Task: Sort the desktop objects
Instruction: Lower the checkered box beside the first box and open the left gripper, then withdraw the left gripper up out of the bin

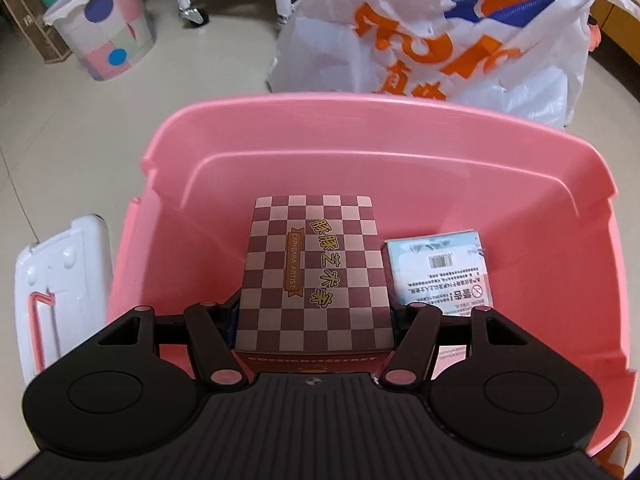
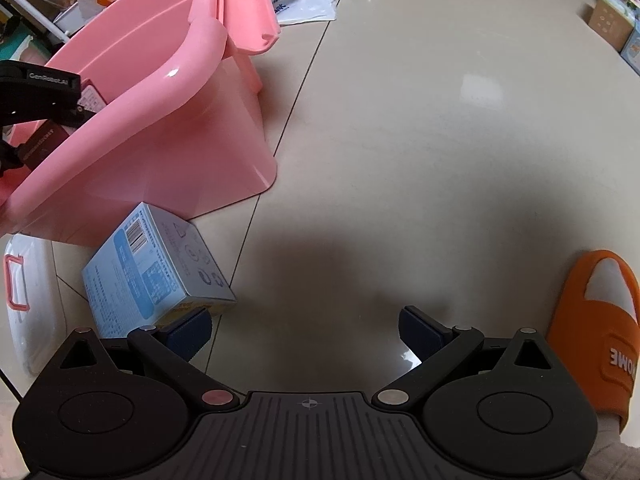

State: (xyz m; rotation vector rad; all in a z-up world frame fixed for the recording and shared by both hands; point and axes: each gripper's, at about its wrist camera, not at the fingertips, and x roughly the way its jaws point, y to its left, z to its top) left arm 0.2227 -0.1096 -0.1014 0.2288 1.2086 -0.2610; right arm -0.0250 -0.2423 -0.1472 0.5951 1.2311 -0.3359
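My left gripper (image 1: 314,320) is shut on a maroon and cream checkered box (image 1: 314,272) and holds it inside the pink plastic bin (image 1: 360,136). A small light-blue box with a barcode (image 1: 440,268) lies on the bin floor to the right of it. In the right wrist view, my right gripper (image 2: 306,330) is open and empty above the floor. A blue-and-white box (image 2: 152,268) lies on the floor by its left finger, in front of the pink bin (image 2: 180,128). The left gripper (image 2: 40,96) shows inside the bin there.
A white lid with a pink handle (image 1: 60,292) lies left of the bin. A white shopping bag with orange print (image 1: 440,32) stands behind it. A patterned bucket (image 1: 104,28) stands at far left. An orange slipper (image 2: 596,332) is at my right.
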